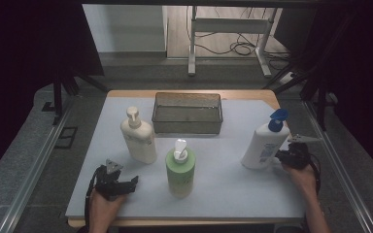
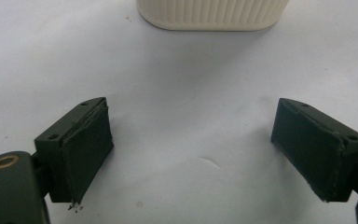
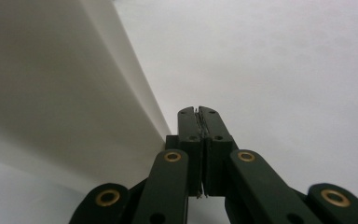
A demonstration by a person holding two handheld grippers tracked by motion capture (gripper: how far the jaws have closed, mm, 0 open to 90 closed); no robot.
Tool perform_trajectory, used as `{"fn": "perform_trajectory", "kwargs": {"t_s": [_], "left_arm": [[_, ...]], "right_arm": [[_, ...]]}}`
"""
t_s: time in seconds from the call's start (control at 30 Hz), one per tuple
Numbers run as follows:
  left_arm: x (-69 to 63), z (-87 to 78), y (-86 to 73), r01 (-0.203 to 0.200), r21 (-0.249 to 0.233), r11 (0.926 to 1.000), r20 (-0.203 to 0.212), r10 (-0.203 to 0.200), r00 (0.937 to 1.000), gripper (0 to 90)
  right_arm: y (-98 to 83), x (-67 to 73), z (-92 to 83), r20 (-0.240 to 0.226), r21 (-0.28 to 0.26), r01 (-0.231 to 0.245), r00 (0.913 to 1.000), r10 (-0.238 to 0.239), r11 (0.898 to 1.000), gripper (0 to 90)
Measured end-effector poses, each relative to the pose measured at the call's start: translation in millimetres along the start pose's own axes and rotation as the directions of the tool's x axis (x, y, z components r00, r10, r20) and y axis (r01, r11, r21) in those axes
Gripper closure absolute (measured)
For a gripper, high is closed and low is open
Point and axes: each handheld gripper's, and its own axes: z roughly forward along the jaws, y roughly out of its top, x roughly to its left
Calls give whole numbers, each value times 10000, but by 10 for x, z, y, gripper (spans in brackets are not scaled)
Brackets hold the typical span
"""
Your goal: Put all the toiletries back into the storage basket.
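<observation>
Table point(image 1: 223, 174) w/ tray point(image 1: 188, 112) at back. Blue-cap bottle point(image 1: 262, 145) at the right, leaning. Your R gripper point(image 1: 284, 156) sits pressed together just beside its base. L gripper point(image 2: 191, 149) spread, empty, cream bottle point(image 2: 213, 14) ahead.

We see a pale grey surface point(image 1: 223, 170). The cream bottle point(image 1: 138, 138) has a ribbed base, the green bottle point(image 1: 180, 170) a white pump, the white bottle point(image 1: 262, 145) a blue pump. The basket point(image 1: 187, 112) is dark grey mesh. Both grippers' fingers point(image 2: 86, 149) are black.
</observation>
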Motion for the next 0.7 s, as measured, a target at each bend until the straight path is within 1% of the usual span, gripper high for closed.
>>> {"fn": "perform_trajectory", "kwargs": {"t_s": [0.17, 0.33, 0.4, 0.57, 0.63, 0.7], "left_arm": [[0, 0, 0, -1, 2, 10000, 0, 1, 10000, 116], [0, 0, 0, -2, 4, 10000, 0, 2, 10000, 116], [0, 0, 0, -1, 4, 10000, 1, 1, 10000, 116], [0, 0, 0, -1, 3, 10000, 1, 1, 10000, 116], [0, 0, 0, 0, 2, 10000, 2, 0, 10000, 116], [0, 0, 0, 0, 3, 10000, 2, 0, 10000, 116]], "right_arm": [[-35, 72, -24, -136, 36, 204, 9997, -204, 9998, 880], [-66, 162, -30, -265, 204, 359, 9990, -354, 9991, 870], [-80, 223, -17, -187, 397, 529, 9985, -522, 9978, 869], [-108, 288, -21, -157, 469, 592, 9982, -585, 9971, 867], [-124, 343, -18, -119, 572, 661, 9978, -656, 9962, 866], [-129, 361, -14, -176, 617, 682, 9976, -673, 9958, 866]]}}
